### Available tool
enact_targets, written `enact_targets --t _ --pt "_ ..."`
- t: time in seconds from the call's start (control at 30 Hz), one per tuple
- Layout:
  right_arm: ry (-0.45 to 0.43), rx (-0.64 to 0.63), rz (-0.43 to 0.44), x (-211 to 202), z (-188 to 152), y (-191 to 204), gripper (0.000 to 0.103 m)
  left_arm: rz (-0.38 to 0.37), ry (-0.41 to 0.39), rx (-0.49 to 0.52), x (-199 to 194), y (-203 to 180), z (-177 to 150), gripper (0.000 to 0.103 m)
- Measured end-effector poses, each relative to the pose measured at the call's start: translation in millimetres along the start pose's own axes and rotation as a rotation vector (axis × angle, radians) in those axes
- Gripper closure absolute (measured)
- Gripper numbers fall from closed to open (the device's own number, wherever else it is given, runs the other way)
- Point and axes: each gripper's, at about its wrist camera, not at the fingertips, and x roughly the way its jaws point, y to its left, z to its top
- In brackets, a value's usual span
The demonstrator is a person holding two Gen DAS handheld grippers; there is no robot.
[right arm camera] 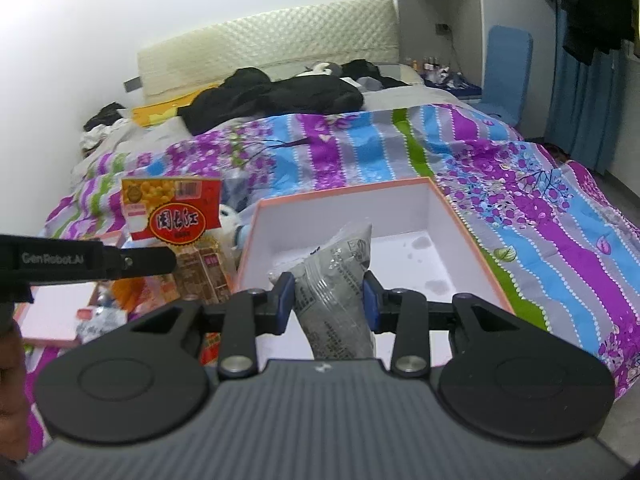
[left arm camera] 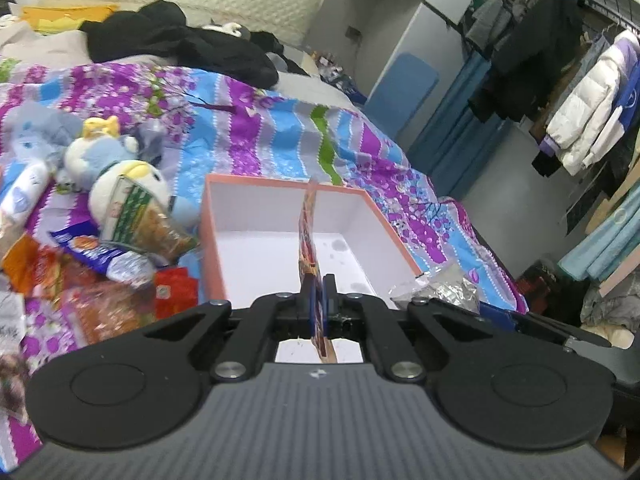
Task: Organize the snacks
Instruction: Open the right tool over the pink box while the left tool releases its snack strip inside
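While both packets hung over the open box (right arm camera: 460,216) on the bed, the left hand-held gripper (left arm camera: 319,300) pinched a red snack packet (left arm camera: 308,232) and the right hand-held gripper (right arm camera: 329,300) clamped a grey pouch (right arm camera: 340,272); lowering each well inside the walls before letting go looked wisest.

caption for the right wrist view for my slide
Right gripper shut on a grey snack pouch above the empty orange-rimmed box on the floral bedspread.

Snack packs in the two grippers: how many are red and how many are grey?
red pack: 1, pinched in the left gripper
grey pack: 1, held in the right gripper
Total: 2
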Motion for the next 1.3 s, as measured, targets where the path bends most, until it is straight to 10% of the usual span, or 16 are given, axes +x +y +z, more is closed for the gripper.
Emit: enact_targets --t 0.7,0.87,1.3 --pt "0.215 0.074 0.020 135 -21 -37 0.061 0.027 0.195 0.003 155 36 16 0.099" --pt "0.213 0.096 0.009 133 -19 -41 0.039 0.061 0.190 0.034 150 34 18 0.087" --pt "0.106 0.089 0.020 58 -15 -13 0.039 0.052 0.100 0.063 49 23 12 0.081"
